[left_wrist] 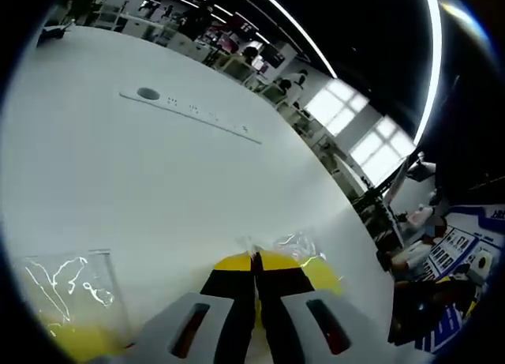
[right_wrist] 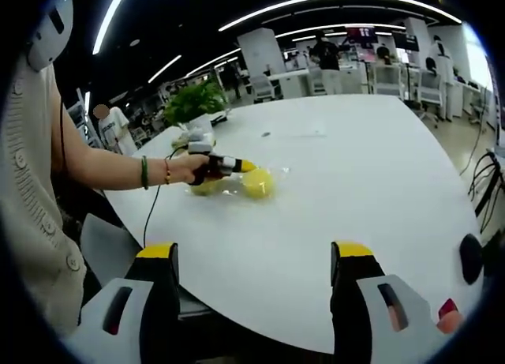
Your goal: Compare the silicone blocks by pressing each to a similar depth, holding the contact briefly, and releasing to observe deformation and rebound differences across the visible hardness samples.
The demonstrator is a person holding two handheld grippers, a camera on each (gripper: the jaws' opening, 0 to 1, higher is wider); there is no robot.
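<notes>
The left tongs [left_wrist: 256, 281] have their black, yellow-tipped jaws pressed together, with no gap showing between them, and their tips sit down on a yellow silicone block wrapped in clear crinkled plastic [left_wrist: 304, 261]. In the right gripper view the same tongs [right_wrist: 246, 166] show in the person's hand [right_wrist: 193, 169], with the tip against the rounder yellow block [right_wrist: 258, 183] (whether it dents the block at all is too small to tell). A second yellow block in a clear plastic bag [left_wrist: 75, 305] lies off to the side near the lower edge of the left gripper view; in the right gripper view it appears as a paler yellow lump [right_wrist: 207, 187] just beside the first, under the hand.

The right tongs [right_wrist: 252, 257] are spread wide and hold nothing, hanging above the near edge of the white oval bench [right_wrist: 379, 166], well apart from the blocks.

Further out on the bench lies a long white strip with a dark round mark at one end [left_wrist: 185, 107], and a green potted plant [right_wrist: 193, 103] stands near the far edge.

As for progress, I judge this to be the press or hold on one sample. The pictures give no sign of whether the other block has been tested, so at the least the release and the watching of rebound on this block remain, and likely the same on its neighbour.
</notes>
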